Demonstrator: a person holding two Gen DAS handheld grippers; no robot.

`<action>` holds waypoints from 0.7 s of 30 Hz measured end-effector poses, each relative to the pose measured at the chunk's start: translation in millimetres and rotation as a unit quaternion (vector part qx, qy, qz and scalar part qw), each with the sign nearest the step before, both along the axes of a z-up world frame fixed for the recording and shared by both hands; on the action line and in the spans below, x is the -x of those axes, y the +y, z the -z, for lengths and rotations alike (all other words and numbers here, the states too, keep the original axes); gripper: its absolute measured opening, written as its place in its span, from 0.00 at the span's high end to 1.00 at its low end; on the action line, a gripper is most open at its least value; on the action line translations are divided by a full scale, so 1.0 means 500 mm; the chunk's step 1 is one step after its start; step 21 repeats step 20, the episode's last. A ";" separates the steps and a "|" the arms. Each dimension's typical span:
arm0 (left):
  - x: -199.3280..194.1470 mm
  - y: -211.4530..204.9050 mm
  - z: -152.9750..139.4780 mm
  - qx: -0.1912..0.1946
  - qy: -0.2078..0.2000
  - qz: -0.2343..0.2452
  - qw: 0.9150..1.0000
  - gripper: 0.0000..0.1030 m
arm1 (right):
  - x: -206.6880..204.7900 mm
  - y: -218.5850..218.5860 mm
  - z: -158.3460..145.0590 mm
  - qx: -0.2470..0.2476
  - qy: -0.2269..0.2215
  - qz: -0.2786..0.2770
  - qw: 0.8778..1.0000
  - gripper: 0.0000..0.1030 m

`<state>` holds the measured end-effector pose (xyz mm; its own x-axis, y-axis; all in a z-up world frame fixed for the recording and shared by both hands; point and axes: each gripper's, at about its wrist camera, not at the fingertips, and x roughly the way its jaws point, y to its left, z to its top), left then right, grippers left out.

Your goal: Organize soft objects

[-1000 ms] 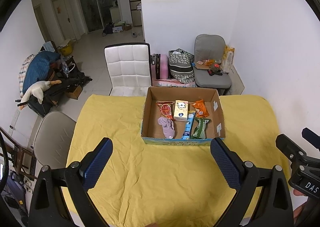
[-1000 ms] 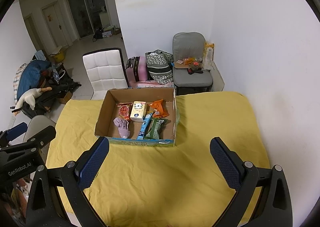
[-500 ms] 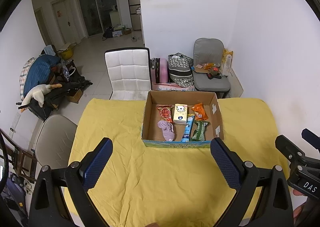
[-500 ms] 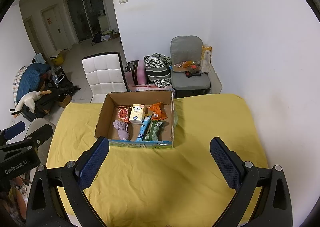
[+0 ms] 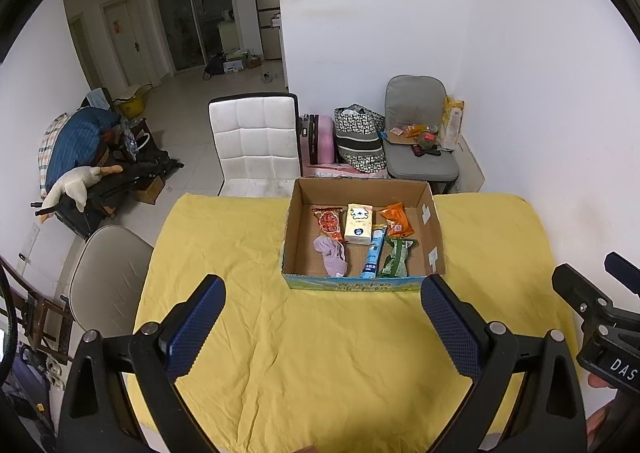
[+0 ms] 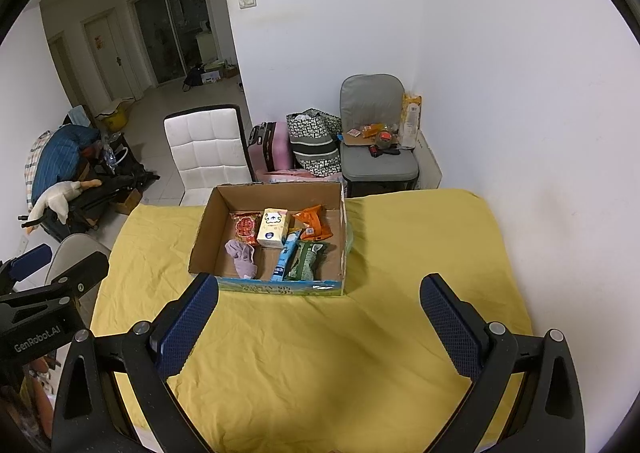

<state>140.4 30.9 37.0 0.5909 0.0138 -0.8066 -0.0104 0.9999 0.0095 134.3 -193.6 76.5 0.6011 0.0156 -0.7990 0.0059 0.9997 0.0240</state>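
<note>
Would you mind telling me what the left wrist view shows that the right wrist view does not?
Only the left wrist view shows the right gripper at its right edge. Only the right wrist view shows the left gripper at its left edge. Both show the cardboard box on the yellow cloth, holding the purple sock and snack packets, and both grippers open.
</note>
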 end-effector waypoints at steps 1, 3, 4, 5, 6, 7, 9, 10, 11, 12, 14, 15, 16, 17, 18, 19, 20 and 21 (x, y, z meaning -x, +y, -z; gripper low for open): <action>-0.004 -0.001 0.001 -0.001 0.000 0.000 1.000 0.03 | 0.000 -0.001 0.001 0.001 0.000 0.000 1.000 0.00; 0.001 -0.001 0.000 0.000 0.001 0.001 1.000 0.03 | 0.000 -0.001 -0.002 0.001 0.001 -0.001 1.000 0.00; 0.003 -0.001 0.000 -0.001 0.001 0.001 1.000 0.03 | 0.000 -0.001 -0.003 0.001 0.000 -0.001 1.000 0.00; 0.001 -0.001 0.000 0.000 0.001 0.001 1.000 0.03 | 0.000 -0.001 -0.002 0.002 0.000 -0.002 1.000 0.00; 0.006 0.001 -0.002 0.000 0.000 0.001 1.000 0.03 | 0.000 -0.001 -0.002 0.003 0.000 -0.002 1.000 0.00; 0.001 -0.001 0.000 0.000 0.000 0.001 1.000 0.03 | 0.000 -0.002 -0.002 0.001 0.000 -0.002 1.000 0.00; 0.003 -0.001 0.000 0.000 0.000 0.002 1.000 0.03 | 0.001 -0.001 -0.003 0.003 -0.001 -0.002 1.000 0.00; 0.003 -0.001 0.000 0.001 0.000 0.002 1.000 0.03 | 0.002 -0.003 -0.004 0.002 -0.001 -0.002 1.000 0.00; 0.003 0.000 0.000 0.001 -0.001 0.002 1.000 0.03 | 0.002 -0.002 -0.004 0.001 -0.001 -0.002 1.000 0.00; 0.008 0.001 -0.002 0.002 -0.002 0.002 1.000 0.03 | 0.004 -0.002 -0.007 0.002 -0.001 -0.002 1.000 0.01; 0.011 0.001 -0.003 0.002 -0.002 0.001 1.000 0.03 | 0.004 -0.003 -0.007 0.001 -0.001 -0.002 1.000 0.01; 0.015 0.003 -0.004 0.004 -0.002 0.001 1.000 0.03 | 0.004 -0.004 -0.006 0.001 -0.001 -0.002 1.000 0.00; 0.011 0.002 -0.003 0.003 -0.002 0.002 1.000 0.03 | 0.004 -0.002 -0.007 0.002 -0.002 -0.003 1.000 0.00; 0.014 0.002 -0.003 0.004 -0.002 0.000 1.000 0.03 | 0.004 -0.003 -0.007 0.001 -0.001 -0.003 1.000 0.00; 0.018 0.003 -0.005 0.005 -0.002 0.000 1.000 0.03 | 0.004 -0.003 -0.007 0.002 -0.002 -0.003 1.000 0.00; 0.019 0.003 -0.007 0.006 -0.003 -0.001 1.000 0.03 | 0.004 -0.003 -0.007 0.003 -0.002 -0.003 1.000 0.00; 0.020 0.003 -0.010 0.006 -0.003 -0.002 1.000 0.03 | 0.006 -0.004 -0.008 0.002 -0.002 -0.002 1.000 0.00; 0.020 0.003 -0.010 0.006 -0.003 -0.002 1.000 0.03 | 0.006 -0.004 -0.008 0.002 -0.002 -0.002 1.000 0.00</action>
